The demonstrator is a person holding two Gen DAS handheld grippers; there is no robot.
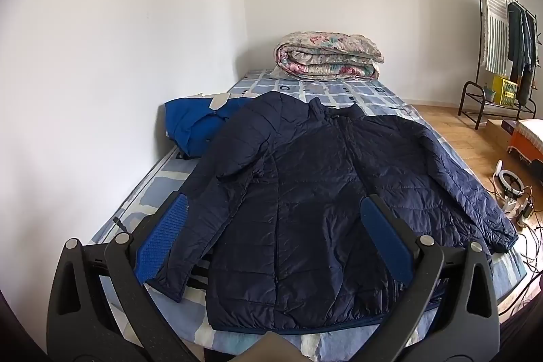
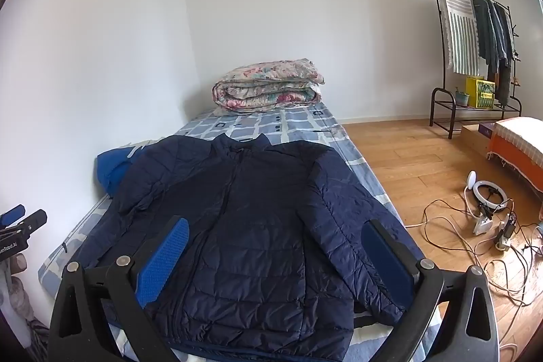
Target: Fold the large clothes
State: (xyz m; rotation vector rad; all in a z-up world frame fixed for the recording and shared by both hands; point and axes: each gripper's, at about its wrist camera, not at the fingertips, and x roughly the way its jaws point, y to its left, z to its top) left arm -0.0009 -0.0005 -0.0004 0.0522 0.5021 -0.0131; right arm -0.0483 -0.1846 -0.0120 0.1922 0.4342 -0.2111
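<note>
We see a dark navy quilted jacket [image 1: 322, 185] on a bed [image 1: 356, 90] whose sheet is checked in pale blue and white, with a bright blue garment [image 1: 197, 124] beside it. A folded quilt [image 1: 325, 56] shows pink and teal flowers on cream. Our claws carry blue pads [image 2: 163, 260] on black arms; the floor [image 2: 407, 158] is warm brown wood.

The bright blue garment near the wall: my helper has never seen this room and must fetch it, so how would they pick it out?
Start at the bed with the blue checked sheet along the white wall. Halfway up it, beside the spread navy puffer jacket, the bright blue garment lies bunched against the wall. Its vivid royal blue sets it apart from the dark quilted jacket and the floral quilt.
</note>
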